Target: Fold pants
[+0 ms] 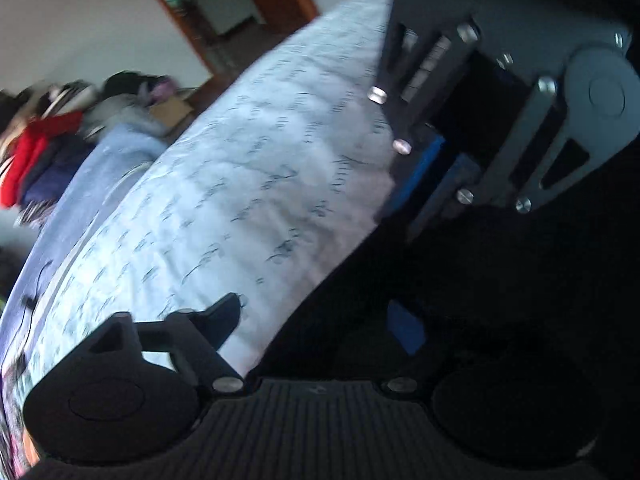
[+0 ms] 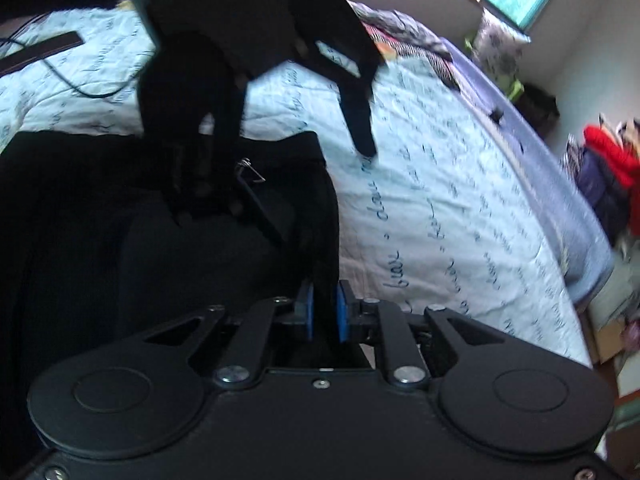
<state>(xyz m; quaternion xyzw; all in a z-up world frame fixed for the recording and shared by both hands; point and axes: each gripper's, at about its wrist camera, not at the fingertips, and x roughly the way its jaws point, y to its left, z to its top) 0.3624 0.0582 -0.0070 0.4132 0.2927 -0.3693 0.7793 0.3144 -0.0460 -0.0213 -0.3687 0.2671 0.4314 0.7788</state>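
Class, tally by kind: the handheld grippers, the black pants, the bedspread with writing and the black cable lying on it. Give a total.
Grippers: 2 (left gripper, right gripper)
Black pants: 1
Bedspread: 1
Black cable: 1
Total: 5

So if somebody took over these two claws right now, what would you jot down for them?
Right claw: shut on an edge of the black pants.
Left claw: jaws apart over the pants, one finger above the sheet; nothing visibly pinched.
Pants: on the bed, bunched, metal clasp showing.
Done: one edge gripped; how far folding has got is unclear.
Left: grip with the left claw, fold, flatten.
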